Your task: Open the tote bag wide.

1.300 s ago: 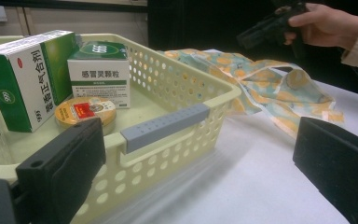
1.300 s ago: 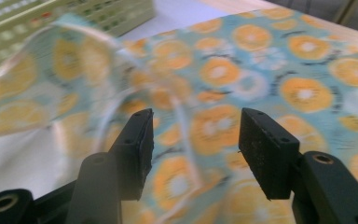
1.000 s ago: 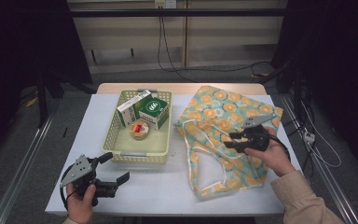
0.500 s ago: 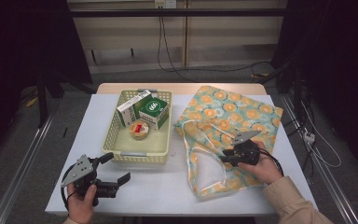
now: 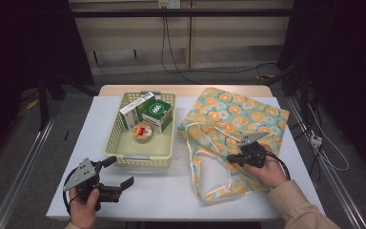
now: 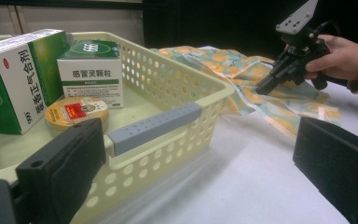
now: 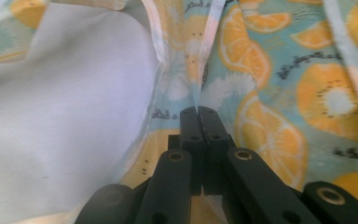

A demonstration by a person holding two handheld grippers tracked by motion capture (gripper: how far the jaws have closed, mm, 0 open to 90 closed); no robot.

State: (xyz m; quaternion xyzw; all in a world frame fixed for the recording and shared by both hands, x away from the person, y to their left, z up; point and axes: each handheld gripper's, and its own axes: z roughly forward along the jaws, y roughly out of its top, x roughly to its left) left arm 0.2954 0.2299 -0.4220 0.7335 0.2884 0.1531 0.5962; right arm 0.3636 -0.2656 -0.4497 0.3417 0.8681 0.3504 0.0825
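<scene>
While the left hand-held gripper waits released, well left of the fruit-print cloth bag, the basket sits just left of it. Lying on the tabletop, the bag looks light, limp and floppy; the right hand-held gripper, jaws just closed, pinches its fabric by the handle, a sound hold.
</scene>
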